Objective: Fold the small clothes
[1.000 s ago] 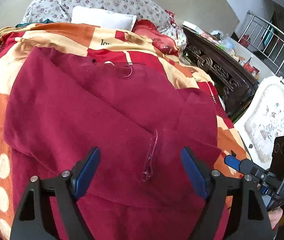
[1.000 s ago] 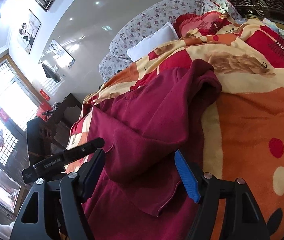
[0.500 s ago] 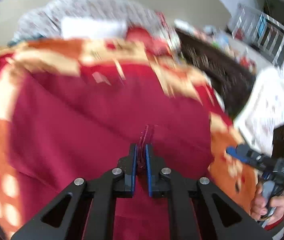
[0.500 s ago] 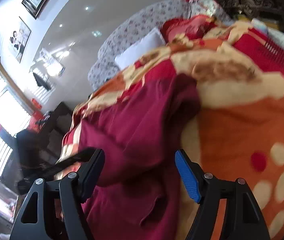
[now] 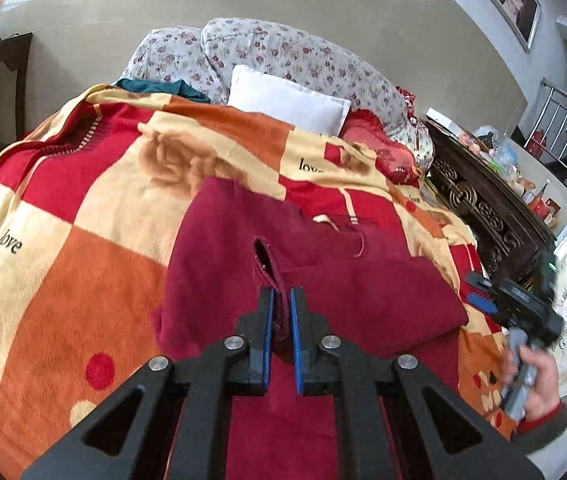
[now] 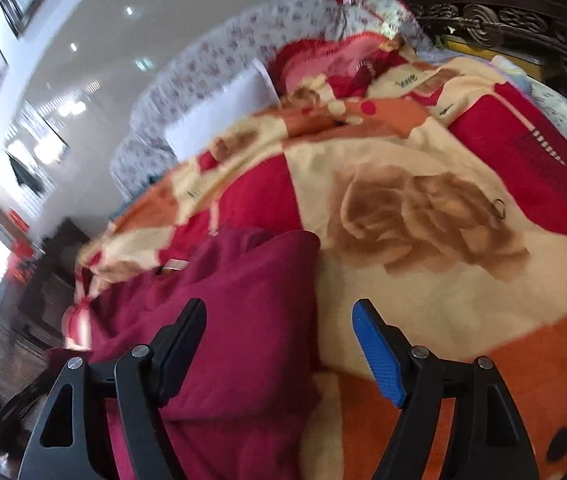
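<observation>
The dark red garment [image 5: 323, 300] is spread on the patterned blanket [image 5: 83, 280] of the bed, toward the near edge and nearer the side bordered by the carved dark wooden cabinet [image 5: 483, 208]; the pillows [image 5: 283, 100] lie well beyond it at the head end. The left tongs [image 5: 279, 320] are clenched on a narrow raised fold of the garment, apparently a sleeve cuff or hem, whose open loop is seen just ahead of the blue pads [image 5: 268, 320]. The right tongs [image 6: 279, 344] are released, jaws wide, with nothing pressed between them; they are held over the garment's edge where it meets bare blanket. In the left wrist view the right tongs are seen blurred at the bed's cabinet side, gripped by a hand [image 5: 531, 376]. Risks noted: only a thin strip of cloth is pinched, so it is judged that a quick pull could let it slip out and the fold would drop short. The fabric looks thick and fleecy, so friction with the plush blanket is expected; the whole garment may be dragged rather than folded, and the layers already stacked could be rumpled. Blanket pile could also be caught by the right tongs if they are closed too low at the garment's edge. Whether one layer or several are held by the left tongs cannot be told. An uneven fold is likely if both sides are not carried together.
</observation>
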Available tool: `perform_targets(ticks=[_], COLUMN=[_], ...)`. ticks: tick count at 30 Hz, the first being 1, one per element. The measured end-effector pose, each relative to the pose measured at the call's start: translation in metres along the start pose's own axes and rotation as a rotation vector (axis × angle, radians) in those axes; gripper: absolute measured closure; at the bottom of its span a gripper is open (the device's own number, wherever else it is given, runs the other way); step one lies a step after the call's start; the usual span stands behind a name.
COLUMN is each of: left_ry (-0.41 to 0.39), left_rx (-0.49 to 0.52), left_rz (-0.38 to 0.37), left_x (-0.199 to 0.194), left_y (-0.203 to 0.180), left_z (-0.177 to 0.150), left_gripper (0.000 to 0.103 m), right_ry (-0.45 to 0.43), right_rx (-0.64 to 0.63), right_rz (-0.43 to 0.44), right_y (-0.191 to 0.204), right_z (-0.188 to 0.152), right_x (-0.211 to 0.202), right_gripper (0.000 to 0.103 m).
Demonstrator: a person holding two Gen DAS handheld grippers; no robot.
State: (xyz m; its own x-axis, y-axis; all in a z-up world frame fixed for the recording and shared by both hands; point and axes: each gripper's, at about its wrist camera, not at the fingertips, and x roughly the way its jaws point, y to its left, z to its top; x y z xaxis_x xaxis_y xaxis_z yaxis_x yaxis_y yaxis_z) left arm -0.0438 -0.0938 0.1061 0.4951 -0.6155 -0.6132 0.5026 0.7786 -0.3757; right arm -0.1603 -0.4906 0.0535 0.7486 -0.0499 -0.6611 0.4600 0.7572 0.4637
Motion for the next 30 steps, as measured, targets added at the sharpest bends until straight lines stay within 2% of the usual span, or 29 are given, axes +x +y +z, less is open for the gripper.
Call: perform_targets(ticks=[3, 4, 5, 6, 9, 11, 13, 14, 17, 18, 19, 20, 22, 23, 25, 26, 27, 30], left_ry=[0.008, 0.007, 0.002, -0.005, -0.030, -0.048, -0.045, -0.034, 0.002, 0.022, 0.032, 0.039, 0.025, 0.017, 0.023, 0.025, 0.020, 0.021], left_rx=[-0.023, -0.024, -0.021, -0.016, -0.009, -0.013, -0.021, -0.022, -0.044, -0.053, -0.056, -0.055, -0.028, -0.014, -0.013, -0.027, -0.040, -0.055], left_rz=[-0.023, -0.031, -0.035, -0.042, -0.049, -0.053, -0.041, -0.028, 0.022, 0.024, 0.030, 0.043, 0.082, 0.105, 0.121, 0.117, 0.116, 0.131], left_x=[-0.008, -0.013, -0.017, -0.025, -0.042, -0.054, -0.054, -0.049, -0.031, -0.024, -0.020, -0.017, -0.015, -0.015, -0.011, -0.009, -0.008, -0.001], left_y=[0.004, 0.003, 0.002, 0.000, -0.004, -0.002, 0.001, 0.003, 0.011, 0.014, 0.016, 0.017, 0.017, 0.018, 0.022, 0.025, 0.028, 0.032], left_z=[-0.006, -0.007, -0.008, -0.010, -0.012, -0.015, -0.019, -0.021, -0.030, -0.033, -0.035, -0.036, -0.037, -0.036, -0.035, -0.034, -0.033, -0.033], left_gripper=[0.095, 0.096, 0.097, 0.097, 0.103, 0.103, 0.103, 0.103, 0.103, 0.103, 0.103, 0.103, 0.102, 0.099, 0.084, 0.074, 0.070, 0.070], right_ry=[0.066, 0.078, 0.084, 0.084, 0.024, -0.021, -0.026, -0.024, 0.025, 0.058, 0.072, 0.064, 0.018, 0.008, -0.001, 0.001, 0.013, 0.036], right_rx=[0.038, 0.053, 0.054, 0.033, -0.064, -0.120, -0.145, -0.164, -0.217, -0.199, -0.165, -0.120, -0.048, -0.037, -0.021, -0.018, -0.024, -0.059], right_rz=[-0.003, 0.011, 0.030, 0.031, -0.006, -0.021, -0.023, -0.052, -0.138, -0.152, -0.151, -0.132, -0.095, -0.081, -0.005, 0.030, 0.063, 0.073], right_y=[-0.008, -0.010, -0.011, -0.009, 0.008, 0.020, 0.026, 0.029, 0.027, 0.021, 0.013, 0.004, -0.007, -0.008, -0.007, -0.005, -0.001, 0.012], right_z=[0.006, 0.007, 0.007, 0.008, 0.010, 0.013, 0.017, 0.018, 0.014, 0.012, 0.010, 0.009, 0.009, 0.008, 0.001, -0.002, -0.008, -0.028], right_x=[0.035, 0.043, 0.050, 0.052, 0.041, 0.025, 0.019, 0.020, 0.045, 0.056, 0.060, 0.057, 0.037, 0.028, 0.002, -0.006, -0.014, -0.034], right_gripper=[0.023, 0.031, 0.046, 0.086, 0.092, 0.093, 0.093, 0.093, 0.092, 0.090, 0.084, 0.081, 0.067, 0.063, 0.046, 0.044, 0.043, 0.043])
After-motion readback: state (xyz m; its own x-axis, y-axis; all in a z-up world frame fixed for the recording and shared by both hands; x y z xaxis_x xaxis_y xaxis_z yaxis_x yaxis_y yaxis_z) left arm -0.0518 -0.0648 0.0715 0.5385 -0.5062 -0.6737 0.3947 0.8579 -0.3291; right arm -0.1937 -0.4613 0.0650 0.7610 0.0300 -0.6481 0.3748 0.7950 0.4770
